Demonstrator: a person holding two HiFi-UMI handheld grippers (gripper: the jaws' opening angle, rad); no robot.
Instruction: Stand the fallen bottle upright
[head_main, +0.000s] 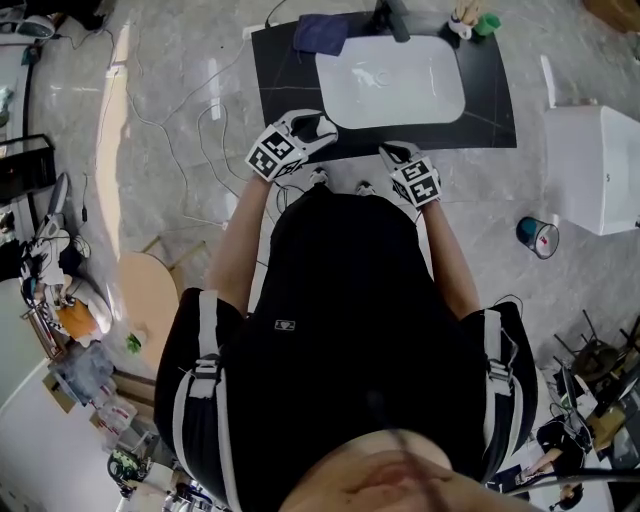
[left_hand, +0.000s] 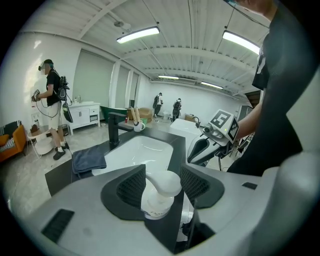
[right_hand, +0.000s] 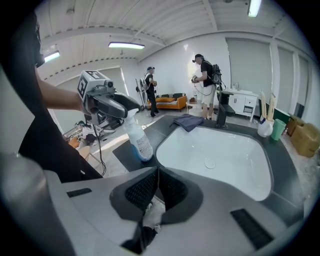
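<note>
My left gripper (left_hand: 161, 184), nearest, pinches the white bottle (left_hand: 159, 199) by its pump head. The bottle's long axis is nearly vertical, slightly tilted, with its base on the dark counter (right_hand: 122, 152) just left of the sink (right_hand: 215, 145). My right gripper (right_hand: 157, 187), pressed together and empty, sits farther right.

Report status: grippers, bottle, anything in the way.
Left gripper shut on bottle top. Right gripper shut, empty. Bottle leaning, base down at counter beside sink. Nothing blocking it.
</note>
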